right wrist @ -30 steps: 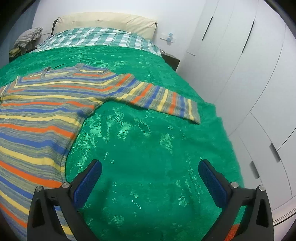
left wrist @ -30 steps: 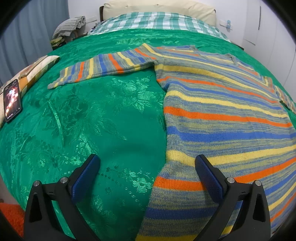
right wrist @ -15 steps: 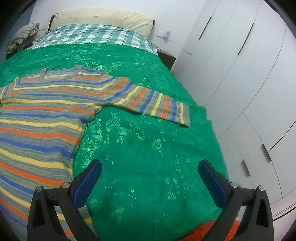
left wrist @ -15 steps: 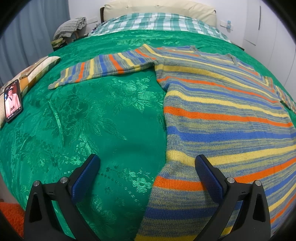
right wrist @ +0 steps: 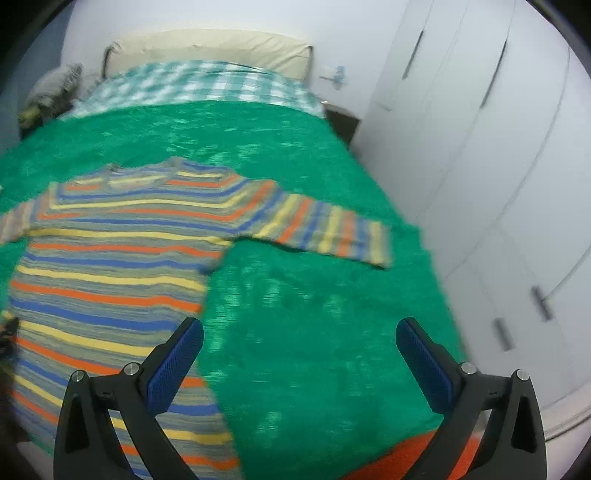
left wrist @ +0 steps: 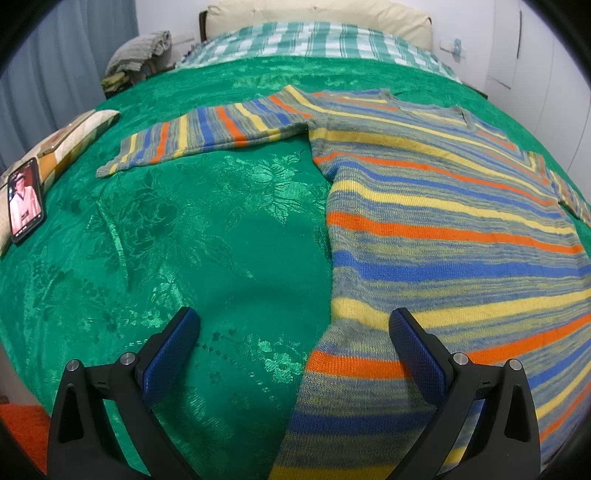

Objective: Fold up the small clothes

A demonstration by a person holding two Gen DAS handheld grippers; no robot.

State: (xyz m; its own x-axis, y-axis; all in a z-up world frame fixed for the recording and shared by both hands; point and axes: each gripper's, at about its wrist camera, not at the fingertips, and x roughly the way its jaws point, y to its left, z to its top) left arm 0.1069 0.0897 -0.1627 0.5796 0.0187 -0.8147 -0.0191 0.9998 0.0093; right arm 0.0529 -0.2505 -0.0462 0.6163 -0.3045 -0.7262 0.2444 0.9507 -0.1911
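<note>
A striped knit sweater (left wrist: pixel 443 229) in blue, orange, yellow and grey lies flat on a green bedspread (left wrist: pixel 207 236), both sleeves spread sideways. Its left sleeve (left wrist: pixel 207 136) reaches toward the left. My left gripper (left wrist: pixel 293 325) is open and empty, hovering over the sweater's lower left side edge. In the right wrist view the sweater (right wrist: pixel 110 258) lies to the left, with its right sleeve (right wrist: pixel 325 232) stretched toward the wardrobe. My right gripper (right wrist: pixel 299 332) is open and empty above bare bedspread (right wrist: pixel 314 314) beside the sweater's right side edge. This view is blurred.
A phone (left wrist: pixel 24 199) with a lit screen lies on a patterned cushion (left wrist: pixel 70 144) at the bed's left edge. Checked bedding (left wrist: pixel 310 40) and a cream pillow (left wrist: pixel 317 14) lie at the head. White wardrobe doors (right wrist: pixel 498 184) stand close to the right. Orange floor (right wrist: pixel 417 458) shows below.
My right gripper has pulled back and up, so more of the sweater and the bed's foot edge show. My left gripper has hardly moved. The phone's screen picture has changed.
</note>
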